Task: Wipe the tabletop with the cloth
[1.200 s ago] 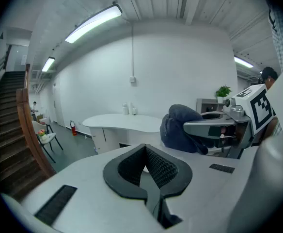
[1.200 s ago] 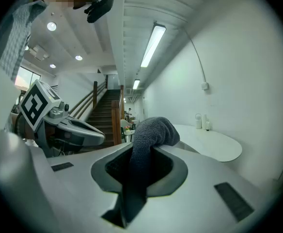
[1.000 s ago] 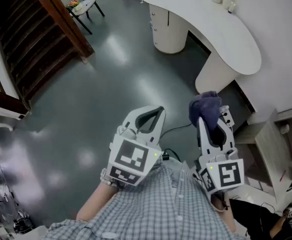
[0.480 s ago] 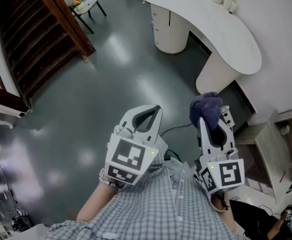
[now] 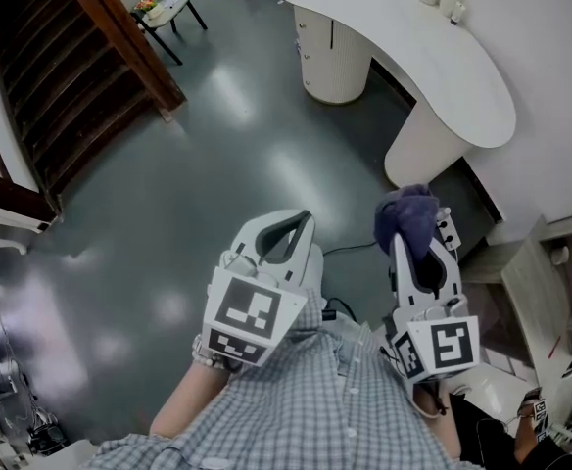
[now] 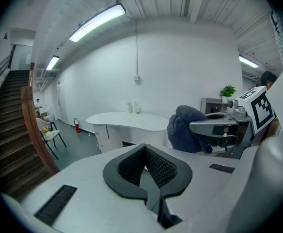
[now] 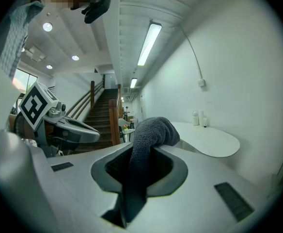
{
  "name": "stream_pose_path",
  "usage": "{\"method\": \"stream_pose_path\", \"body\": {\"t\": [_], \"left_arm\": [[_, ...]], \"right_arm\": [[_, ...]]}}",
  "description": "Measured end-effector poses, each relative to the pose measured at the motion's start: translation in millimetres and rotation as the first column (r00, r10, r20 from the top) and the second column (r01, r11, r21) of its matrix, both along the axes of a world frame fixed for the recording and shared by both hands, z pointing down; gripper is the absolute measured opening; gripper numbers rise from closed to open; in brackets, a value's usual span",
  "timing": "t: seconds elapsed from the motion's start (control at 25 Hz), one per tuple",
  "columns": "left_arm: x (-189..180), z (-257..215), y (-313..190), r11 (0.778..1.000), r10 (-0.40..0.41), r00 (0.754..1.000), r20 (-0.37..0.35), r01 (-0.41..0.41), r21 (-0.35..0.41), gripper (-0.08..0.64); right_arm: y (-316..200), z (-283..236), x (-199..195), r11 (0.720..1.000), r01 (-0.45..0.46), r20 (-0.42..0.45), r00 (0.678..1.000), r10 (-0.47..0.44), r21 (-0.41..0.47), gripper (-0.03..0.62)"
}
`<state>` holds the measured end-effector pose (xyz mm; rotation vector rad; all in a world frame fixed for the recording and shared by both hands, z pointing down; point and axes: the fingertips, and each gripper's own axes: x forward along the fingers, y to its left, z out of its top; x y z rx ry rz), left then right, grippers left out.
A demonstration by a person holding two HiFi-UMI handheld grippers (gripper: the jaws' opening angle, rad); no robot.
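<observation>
The table (image 5: 433, 57) stood well ahead of me, across the floor (image 5: 217, 164). My left gripper (image 5: 291, 228) was clenched on nothing. My right gripper (image 5: 421, 258) pinched the cloth (image 5: 406, 218), which ran lengthwise along the jaws, its bunched end bulging forward past the tips and its tail trailing back between them.

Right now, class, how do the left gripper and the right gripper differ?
The left gripper is shut on nothing; the right gripper is shut on the dark cloth. The right gripper is nearer the white table than the left gripper. Both hang over the floor, short of the table.
</observation>
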<state>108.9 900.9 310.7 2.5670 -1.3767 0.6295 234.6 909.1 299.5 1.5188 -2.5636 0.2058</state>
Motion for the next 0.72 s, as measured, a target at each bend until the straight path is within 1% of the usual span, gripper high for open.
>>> {"method": "stream_pose_path", "body": {"t": [0.32, 0.48, 0.6, 0.72], "left_arm": [[8, 7, -62, 0.999, 0.051, 0.999, 0.007, -0.051, -0.015, 0.005], [-5, 11, -102, 0.998, 0.054, 0.999, 0.008, -0.053, -0.032, 0.005], [-17, 11, -139, 0.998, 0.047, 0.999, -0.008, -0.047, -0.046, 0.005], [-30, 8, -176, 0.997, 0.055, 0.998, -0.009, -0.056, -0.044, 0.005]], "right_arm": [[-56, 10, 7, 0.999, -0.041, 0.0, 0.999, 0.041, -0.031, 0.054], [-97, 8, -7, 0.999, -0.021, -0.016, 1.0, 0.021, -0.029, 0.054], [-133, 5, -21, 0.999, -0.023, -0.012, 1.0, 0.023, -0.035, 0.052], [-169, -1, -38, 0.999, -0.022, -0.015, 1.0, 0.022, -0.027, 0.054]]}}
